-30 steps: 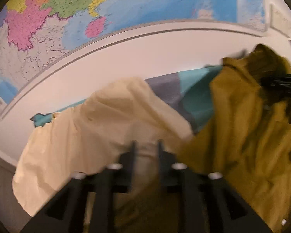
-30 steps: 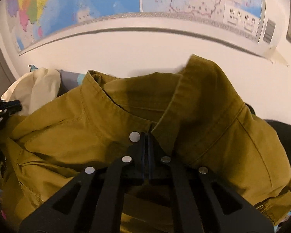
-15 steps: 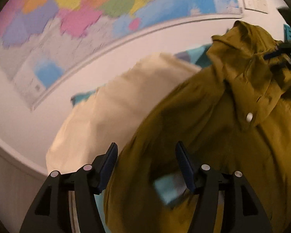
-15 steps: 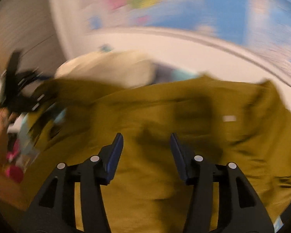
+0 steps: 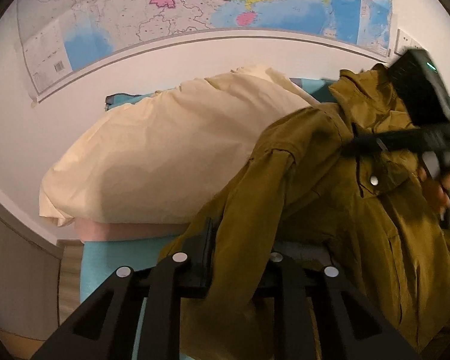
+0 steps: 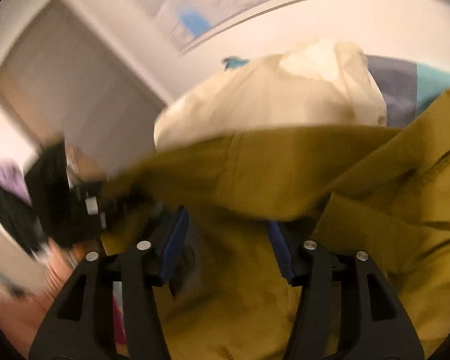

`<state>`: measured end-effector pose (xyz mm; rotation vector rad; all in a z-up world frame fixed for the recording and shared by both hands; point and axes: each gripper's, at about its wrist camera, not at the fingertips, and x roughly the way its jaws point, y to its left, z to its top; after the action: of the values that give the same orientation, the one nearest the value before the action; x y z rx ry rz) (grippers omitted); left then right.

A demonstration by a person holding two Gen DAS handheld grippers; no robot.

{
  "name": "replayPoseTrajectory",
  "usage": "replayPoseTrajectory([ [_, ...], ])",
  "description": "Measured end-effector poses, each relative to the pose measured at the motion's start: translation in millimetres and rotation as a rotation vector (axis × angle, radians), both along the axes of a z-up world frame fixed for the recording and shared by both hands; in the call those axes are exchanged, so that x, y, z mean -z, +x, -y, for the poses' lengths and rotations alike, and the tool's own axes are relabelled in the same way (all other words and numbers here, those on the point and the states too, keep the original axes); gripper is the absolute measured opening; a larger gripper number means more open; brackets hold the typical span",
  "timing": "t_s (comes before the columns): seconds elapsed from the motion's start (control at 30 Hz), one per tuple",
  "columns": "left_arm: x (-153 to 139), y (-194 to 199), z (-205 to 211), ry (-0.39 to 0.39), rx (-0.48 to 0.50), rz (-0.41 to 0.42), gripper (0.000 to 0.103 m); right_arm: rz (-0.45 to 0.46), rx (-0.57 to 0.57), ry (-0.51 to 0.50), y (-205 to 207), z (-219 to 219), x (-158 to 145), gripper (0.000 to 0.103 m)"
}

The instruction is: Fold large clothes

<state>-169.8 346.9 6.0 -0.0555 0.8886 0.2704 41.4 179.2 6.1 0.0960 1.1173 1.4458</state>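
Note:
An olive jacket [image 5: 360,216] lies spread on the bed, with a metal snap showing near its collar. One sleeve [image 5: 249,240] runs down between the fingers of my left gripper [image 5: 240,255], whose jaws are closing and pinch it. In the blurred right wrist view, olive cloth [image 6: 231,258] lies between the blue pads of my right gripper [image 6: 228,243]. Its jaws are closing, and a dark gap shows beside the left pad [image 6: 175,240]. The left wrist view shows the right gripper [image 5: 363,145] and the hand holding it over the jacket's collar.
A cream pillow [image 5: 165,156] rests on a pink layer [image 5: 129,228] and teal bedding [image 5: 111,258] to the jacket's left. A wall map [image 5: 195,0] hangs behind. A pale door panel [image 6: 60,75] stands at the left.
The right gripper let go of the collar, opened and swung left over the jacket's body. The left gripper left the cream pillow, opened wide, then narrowed onto the olive sleeve.

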Motion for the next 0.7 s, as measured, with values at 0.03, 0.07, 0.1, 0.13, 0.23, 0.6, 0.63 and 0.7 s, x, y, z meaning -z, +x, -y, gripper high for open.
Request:
replayPoseTrajectory([
  [0.03, 0, -2, 1, -0.005, 0.007, 0.002, 0.023, 0.005, 0.003, 0.004, 4, 0, -4, 0.028],
  [0.07, -1, -4, 0, -0.012, 0.012, 0.005, 0.030, 0.034, 0.016, 0.000, 9, 0, -12, 0.014],
  [0.1, -1, -6, -1, -0.037, 0.022, 0.009, 0.039, 0.061, 0.025, 0.013, 14, -1, -23, 0.011],
  [0.13, -2, -10, -4, -0.080, 0.033, 0.013, 0.061, 0.071, 0.028, 0.031, 19, -2, -35, 0.009],
  [0.23, -2, -19, -5, -0.161, 0.077, 0.029, 0.074, 0.166, 0.047, 0.061, 28, -5, -74, 0.008],
  [0.6, 39, -5, 31, -0.137, 0.163, -0.085, 0.052, 0.171, 0.095, 0.011, 20, 20, -38, 0.047],
  [0.63, 38, -5, 27, -0.160, 0.162, -0.069, 0.052, 0.167, 0.060, 0.012, 10, 24, -36, 0.047],
  [0.7, 34, -7, 21, -0.196, 0.157, -0.041, 0.052, 0.170, -0.064, 0.002, -27, 31, -25, 0.051],
])
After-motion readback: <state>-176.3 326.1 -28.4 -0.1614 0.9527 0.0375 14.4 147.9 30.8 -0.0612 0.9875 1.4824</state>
